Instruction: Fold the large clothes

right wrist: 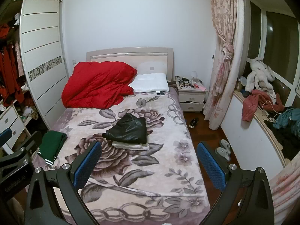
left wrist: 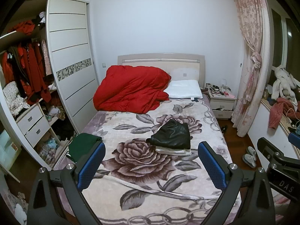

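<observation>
I see a bedroom with plain white walls (left wrist: 159, 18). A bed (left wrist: 187, 178) fills the centre, its pale headboard (left wrist: 161, 59) against the far wall. A white wardrobe (left wrist: 69, 46) stands at left, a nightstand (left wrist: 222, 103) and pink floral curtain (left wrist: 249, 46) at right, over dark wood floor (right wrist: 210, 131).

A lived-in home bedroom — a bed (left wrist: 150, 168) under a floral blanket, with a red quilt (left wrist: 131, 90) and white pillow (left wrist: 185, 89) heaped against the headboard. An open wardrobe (left wrist: 28, 86) crammed with hanging clothes, a cluttered nightstand (right wrist: 192, 95), pink flowered curtains (right wrist: 223, 46) and slippers (right wrist: 224, 147) on the floor — all say the same.
</observation>
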A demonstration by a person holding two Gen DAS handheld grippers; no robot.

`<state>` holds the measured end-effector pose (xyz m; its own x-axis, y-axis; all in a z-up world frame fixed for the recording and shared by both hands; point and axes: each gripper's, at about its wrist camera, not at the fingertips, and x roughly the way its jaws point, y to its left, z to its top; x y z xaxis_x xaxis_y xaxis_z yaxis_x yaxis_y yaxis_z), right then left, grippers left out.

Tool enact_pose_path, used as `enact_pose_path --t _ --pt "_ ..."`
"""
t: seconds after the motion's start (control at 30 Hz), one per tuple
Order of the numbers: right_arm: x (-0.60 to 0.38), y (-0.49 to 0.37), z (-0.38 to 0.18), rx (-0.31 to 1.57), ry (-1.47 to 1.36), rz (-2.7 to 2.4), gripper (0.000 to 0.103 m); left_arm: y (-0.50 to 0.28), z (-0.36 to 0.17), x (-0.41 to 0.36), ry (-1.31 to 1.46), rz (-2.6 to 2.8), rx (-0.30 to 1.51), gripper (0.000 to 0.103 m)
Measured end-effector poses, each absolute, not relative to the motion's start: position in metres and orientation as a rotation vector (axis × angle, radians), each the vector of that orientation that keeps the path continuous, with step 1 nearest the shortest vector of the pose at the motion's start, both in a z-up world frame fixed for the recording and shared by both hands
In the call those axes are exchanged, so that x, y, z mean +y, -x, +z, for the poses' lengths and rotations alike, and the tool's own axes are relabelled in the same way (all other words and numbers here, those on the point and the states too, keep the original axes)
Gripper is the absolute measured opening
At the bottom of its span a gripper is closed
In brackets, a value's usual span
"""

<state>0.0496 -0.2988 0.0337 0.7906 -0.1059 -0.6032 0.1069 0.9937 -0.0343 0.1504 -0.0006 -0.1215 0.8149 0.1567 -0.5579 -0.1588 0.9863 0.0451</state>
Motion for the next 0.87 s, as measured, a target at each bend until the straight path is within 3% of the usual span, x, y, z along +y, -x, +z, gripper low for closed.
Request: enact_pose_path --t 0.87 --pt "-0.299 -0.048 0.035 0.652 -0.002 -0.114 0.103 -0.15 -0.117 0.011 0.01 0.175 0.587 0.101"
